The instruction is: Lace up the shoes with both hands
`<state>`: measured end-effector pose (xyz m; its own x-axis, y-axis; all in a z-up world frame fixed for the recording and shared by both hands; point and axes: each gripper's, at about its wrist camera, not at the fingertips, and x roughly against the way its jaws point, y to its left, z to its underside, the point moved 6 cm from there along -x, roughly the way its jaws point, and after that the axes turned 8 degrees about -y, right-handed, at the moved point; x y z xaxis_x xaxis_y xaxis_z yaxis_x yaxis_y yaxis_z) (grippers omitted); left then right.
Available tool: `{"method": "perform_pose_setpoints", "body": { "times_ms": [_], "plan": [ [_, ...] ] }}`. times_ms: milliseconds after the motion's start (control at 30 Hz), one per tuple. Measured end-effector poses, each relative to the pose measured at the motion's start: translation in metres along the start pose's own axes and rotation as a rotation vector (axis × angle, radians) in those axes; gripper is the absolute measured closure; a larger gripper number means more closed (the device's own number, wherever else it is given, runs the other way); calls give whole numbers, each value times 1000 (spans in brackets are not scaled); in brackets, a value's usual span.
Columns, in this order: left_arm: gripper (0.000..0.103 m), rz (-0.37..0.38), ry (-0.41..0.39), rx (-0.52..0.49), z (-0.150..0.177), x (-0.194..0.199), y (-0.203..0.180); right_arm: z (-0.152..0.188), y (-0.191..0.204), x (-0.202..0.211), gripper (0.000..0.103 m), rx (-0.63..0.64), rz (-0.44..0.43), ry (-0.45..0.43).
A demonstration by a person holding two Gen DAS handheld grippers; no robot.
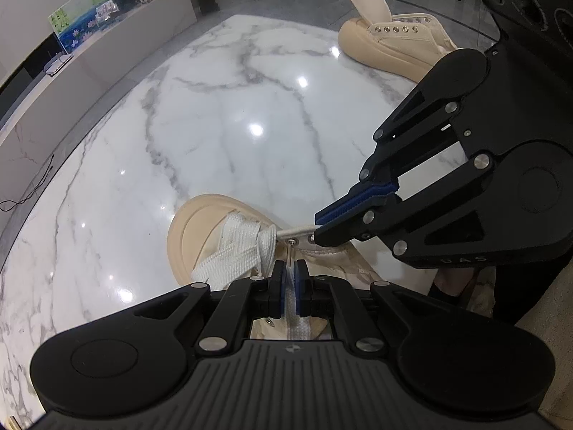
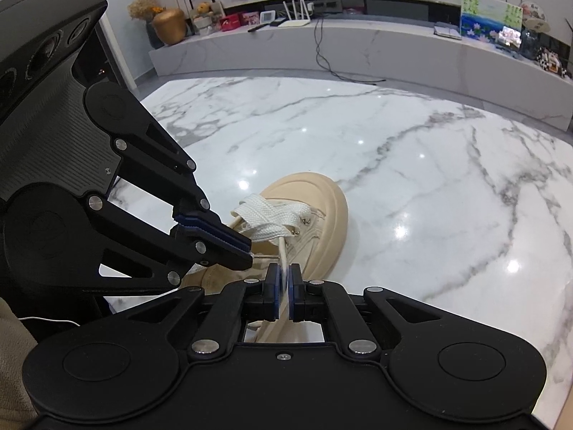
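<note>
A beige shoe (image 1: 186, 229) lies on the marble table (image 1: 222, 114), its toe pointing away, with a wide white lace (image 1: 236, 247) crossed over the front eyelets. My left gripper (image 1: 288, 279) is at the bottom of the left wrist view, shut on a flat stretch of the lace. The right gripper (image 1: 317, 229) comes in from the right, shut on a thin twisted strand beside the eyelets. In the right wrist view the shoe (image 2: 322, 208) sits ahead. My right gripper (image 2: 284, 277) pinches the strand there, and the left gripper (image 2: 249, 251) reaches in from the left over the lace (image 2: 268, 215).
A second beige shoe (image 1: 386, 50), unlaced with its tongue raised, stands at the far right of the table. A long low cabinet (image 2: 358, 50) with ornaments and cables runs behind the table. The table's near edge (image 2: 558, 387) is close on the right.
</note>
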<state>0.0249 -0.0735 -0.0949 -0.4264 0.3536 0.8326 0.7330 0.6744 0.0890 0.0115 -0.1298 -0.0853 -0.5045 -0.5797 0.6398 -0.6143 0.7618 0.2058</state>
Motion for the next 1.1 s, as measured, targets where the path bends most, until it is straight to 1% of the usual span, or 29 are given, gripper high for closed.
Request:
{"method": "perform_pose_setpoints", "body": {
  "times_ms": [233, 733, 933, 1000, 1100],
  "plan": [
    [99, -1, -13, 1, -1, 3, -1, 0, 1, 1, 100, 2, 2, 2],
    [99, 9, -16, 31, -2, -8, 5, 1, 5, -1, 100, 15, -4, 9],
    [99, 18, -41, 40, -3, -8, 6, 0, 5, 0, 99, 13, -13, 9],
    [99, 21, -46, 43, -3, -8, 6, -1, 6, 2, 99, 23, -20, 9],
    [99, 24, -59, 43, -3, -7, 7, -6, 7, 9, 98, 76, -38, 4]
  ]
}}
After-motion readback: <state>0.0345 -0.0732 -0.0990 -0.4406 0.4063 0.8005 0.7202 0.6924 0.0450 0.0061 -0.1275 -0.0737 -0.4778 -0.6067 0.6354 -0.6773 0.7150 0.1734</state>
